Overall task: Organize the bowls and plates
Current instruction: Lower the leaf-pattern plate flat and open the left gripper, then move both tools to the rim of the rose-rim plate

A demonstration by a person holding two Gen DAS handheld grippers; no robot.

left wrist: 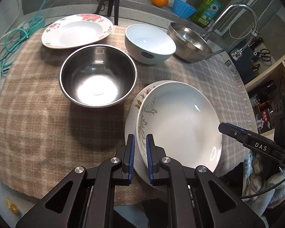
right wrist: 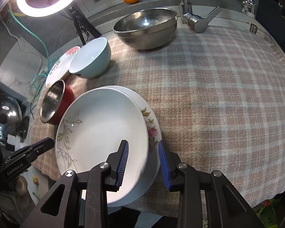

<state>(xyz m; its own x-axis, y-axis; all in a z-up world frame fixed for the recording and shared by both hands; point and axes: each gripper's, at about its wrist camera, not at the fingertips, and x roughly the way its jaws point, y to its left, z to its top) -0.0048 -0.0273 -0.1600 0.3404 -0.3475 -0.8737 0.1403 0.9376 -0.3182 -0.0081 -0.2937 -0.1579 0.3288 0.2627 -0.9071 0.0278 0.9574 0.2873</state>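
Top plate [left wrist: 180,121] rim between left gripper [left wrist: 140,152] fingers, pinched tight.

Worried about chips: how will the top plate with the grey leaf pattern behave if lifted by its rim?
The top plate looks glazed, so probably slippery and rigid. It overlaps the flowered plate underneath, so it may scrape or clink; likely fragile.

The left tongs [left wrist: 140,152] gripped the near rim of a white leaf-patterned plate [left wrist: 180,125], which lay on a flowered plate [left wrist: 142,96]. Ahead and to the left sat a steel bowl [left wrist: 97,76]; farther ahead stood a white bowl [left wrist: 149,43]. The right tongs [left wrist: 224,128] reached the plate's right edge.
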